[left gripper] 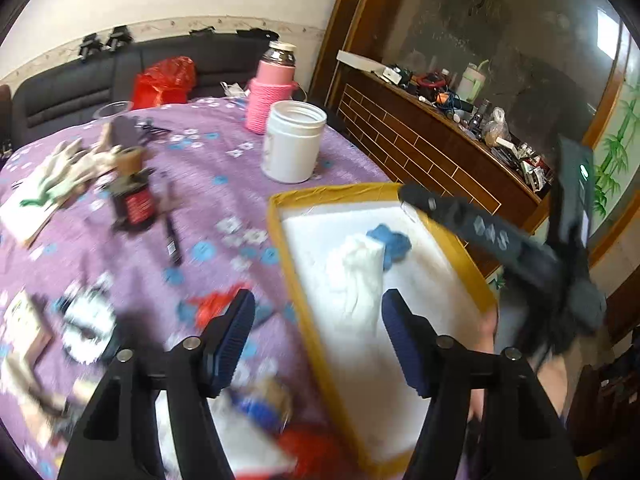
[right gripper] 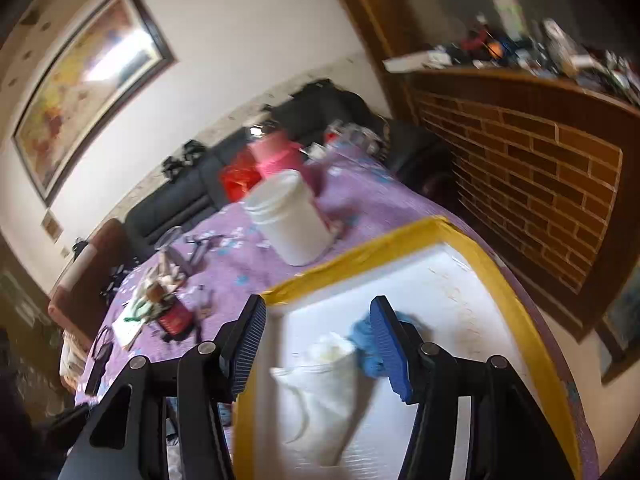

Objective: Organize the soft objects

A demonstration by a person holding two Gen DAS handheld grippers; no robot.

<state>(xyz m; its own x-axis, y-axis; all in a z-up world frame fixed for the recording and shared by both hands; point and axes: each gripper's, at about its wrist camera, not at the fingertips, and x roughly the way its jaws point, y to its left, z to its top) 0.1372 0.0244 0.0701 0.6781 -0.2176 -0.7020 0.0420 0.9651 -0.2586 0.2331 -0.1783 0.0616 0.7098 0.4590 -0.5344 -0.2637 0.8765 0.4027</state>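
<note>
Motion blur smears the desk (left gripper: 208, 208) clutter. Both hand-held grippers, left (left gripper: 318, 344) and right (right gripper: 318, 346), tilt downward, jaws apart and empty, above the yellow-rimmed tray (left gripper: 280, 240) holding a white cloth (left gripper: 356, 280) and blue cloth (left gripper: 390, 242).

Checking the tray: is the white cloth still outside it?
No, the white cloth lies inside the yellow-rimmed tray, beside a blue cloth.

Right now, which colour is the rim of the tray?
Yellow; the tray rim shows best in the left wrist view.
</note>
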